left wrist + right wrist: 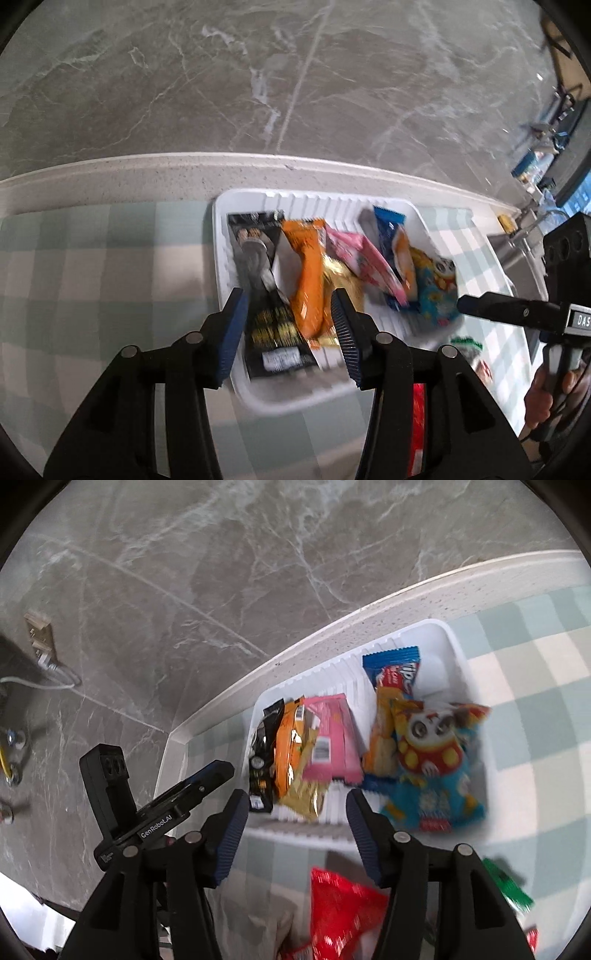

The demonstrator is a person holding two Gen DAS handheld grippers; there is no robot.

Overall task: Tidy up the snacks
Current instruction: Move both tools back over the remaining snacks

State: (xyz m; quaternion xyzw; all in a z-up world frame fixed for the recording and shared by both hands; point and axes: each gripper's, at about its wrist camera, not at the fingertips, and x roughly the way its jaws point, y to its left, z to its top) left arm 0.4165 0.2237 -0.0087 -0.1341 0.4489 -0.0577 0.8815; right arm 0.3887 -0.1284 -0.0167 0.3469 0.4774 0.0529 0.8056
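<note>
A white tray (236, 373) is seen on the checked cloth (92, 266) near the counter's back edge (147, 173), with its long axis along that edge. Inside it the packets are laid side by side, each with its long axis running from the tray's back wall toward its front wall. From the left end they are a black packet (266, 325), an orange packet (308, 273), a gold packet (343, 280), a pink packet (364, 258), a blue bar (388, 229) and a cartoon bag (437, 291) at the right end, which leans slightly across the others.

The left tool (290, 334) is held above the tray's left front corner, with its jaws spread wide and nothing between them; the black and orange packets are seen through the gap.

The right tool (295, 830) is held over the tray's front wall, likewise wide open and empty. A red packet (340, 904) and a green packet (511, 890) lie on the cloth in front of the tray, outside it.
</note>
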